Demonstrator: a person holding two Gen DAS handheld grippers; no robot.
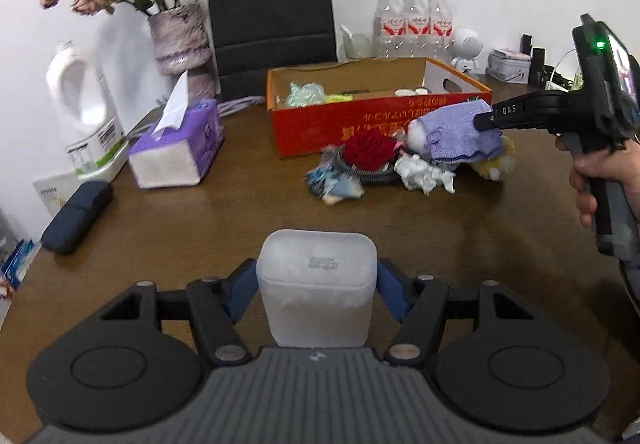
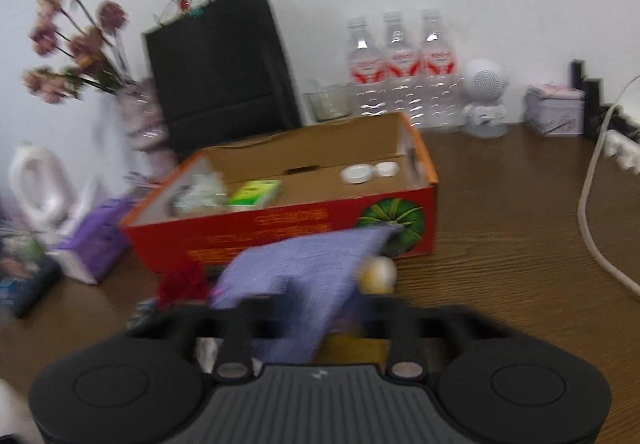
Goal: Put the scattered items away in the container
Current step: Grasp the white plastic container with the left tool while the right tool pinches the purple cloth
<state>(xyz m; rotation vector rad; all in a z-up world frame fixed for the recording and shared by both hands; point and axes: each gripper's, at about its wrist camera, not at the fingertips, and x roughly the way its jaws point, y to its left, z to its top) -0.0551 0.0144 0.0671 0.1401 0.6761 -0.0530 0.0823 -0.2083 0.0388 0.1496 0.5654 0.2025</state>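
White tub (image 1: 316, 288) clamped between left tool (image 1: 318, 290) pads.

Tub (image 1: 316, 284) – frosted matt plastic; cloth (image 1: 460, 132) – nubby purple knit; box (image 1: 360, 116) – printed cardboard; table (image 1: 200, 224) – grained wood.

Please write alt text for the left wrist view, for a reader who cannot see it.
The left tool grips a frosted white plastic container above a brown table. Further off, the right tool pinches a purple cloth beside an orange cardboard box.
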